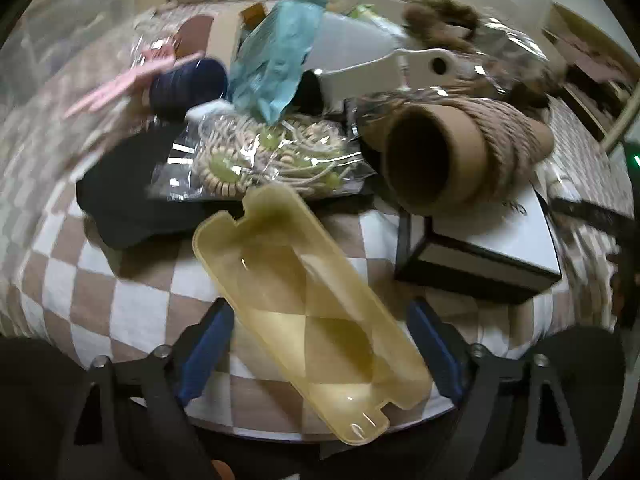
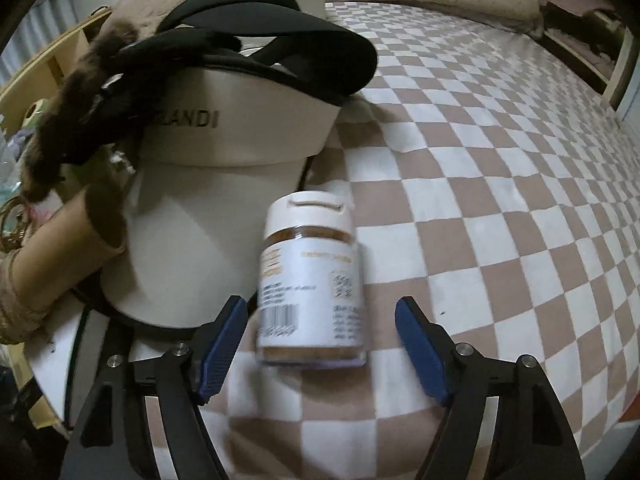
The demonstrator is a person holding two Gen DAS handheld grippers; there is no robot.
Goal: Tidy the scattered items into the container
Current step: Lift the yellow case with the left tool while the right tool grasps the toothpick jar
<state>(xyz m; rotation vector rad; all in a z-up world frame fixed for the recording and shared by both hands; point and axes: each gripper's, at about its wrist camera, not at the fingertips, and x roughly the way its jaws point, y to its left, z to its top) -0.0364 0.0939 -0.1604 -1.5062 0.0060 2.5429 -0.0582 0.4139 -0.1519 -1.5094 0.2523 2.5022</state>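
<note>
A translucent yellow plastic tray (image 1: 308, 304) lies slantwise on the checkered bed cover. My left gripper (image 1: 320, 308) stands open astride its lower half, blue pads on either side and close to its edges. In the right wrist view a small jar (image 2: 312, 280) with a white cap, brown contents and a printed label lies on the cover. My right gripper (image 2: 321, 304) is open around its base, with a gap showing at each pad. A white round container (image 2: 240, 128) with dark lettering and a black brim on top stands just left of the jar.
Beyond the tray is a heap: a cone of brown yarn (image 1: 448, 152), a bag of beads (image 1: 264, 156), a teal packet (image 1: 276, 60), a dark blue spool (image 1: 188, 84), a pink clip (image 1: 120, 84), black cloth (image 1: 132, 196) and a white box (image 1: 480, 248). The checkered cover (image 2: 500, 160) stretches right of the jar.
</note>
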